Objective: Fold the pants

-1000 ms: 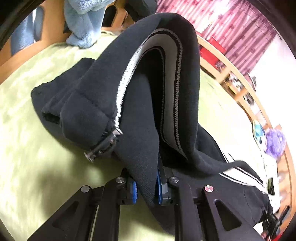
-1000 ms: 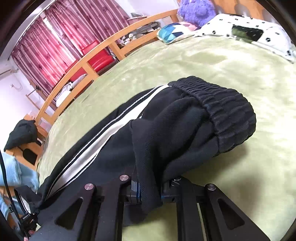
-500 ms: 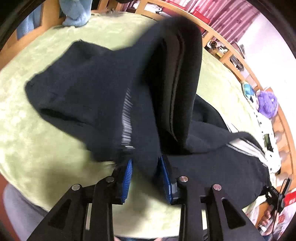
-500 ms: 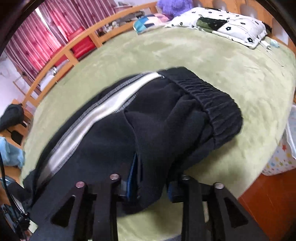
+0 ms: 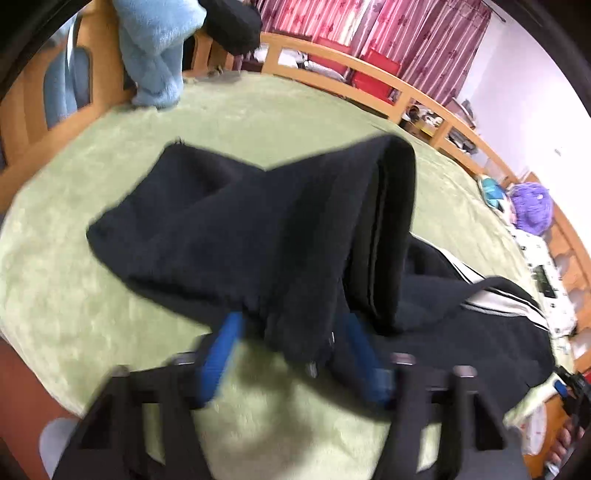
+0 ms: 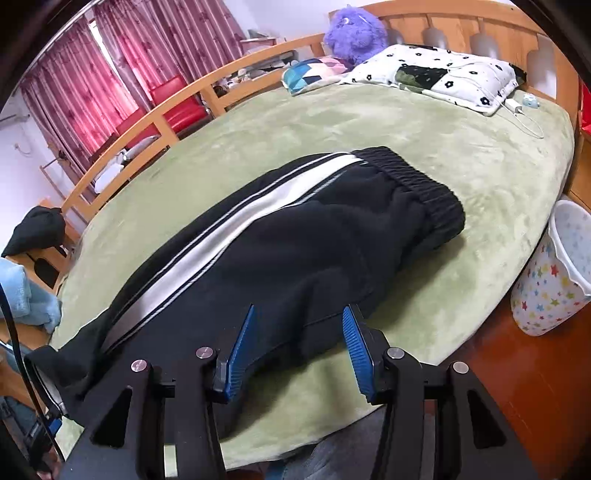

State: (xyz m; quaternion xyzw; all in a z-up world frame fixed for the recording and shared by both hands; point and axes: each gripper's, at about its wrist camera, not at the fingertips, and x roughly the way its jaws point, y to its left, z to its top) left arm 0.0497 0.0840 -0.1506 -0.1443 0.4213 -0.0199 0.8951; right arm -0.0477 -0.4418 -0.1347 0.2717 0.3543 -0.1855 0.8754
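Observation:
Black pants [image 6: 295, 243] with a white side stripe lie on the green bed [image 6: 406, 125], elastic waistband at the far right. In the left wrist view the leg end [image 5: 258, 236] is bunched and humped up. My left gripper [image 5: 291, 343] is open, its blue pads either side of a hanging fold of the leg; the view is blurred. My right gripper [image 6: 299, 332] is open at the near edge of the pants, just clear of the cloth.
A white star-patterned bin [image 6: 554, 273] stands on the floor at the bed's right side. Pillows [image 6: 436, 74] and a purple plush [image 6: 354, 33] lie at the headboard. Light blue clothing [image 5: 155, 51] hangs on the wooden rail. The bed edge is close below both grippers.
Both grippers have opened and let go of the pants, then pulled back toward the bed's near edge. The pants have dropped flatter onto the bed.

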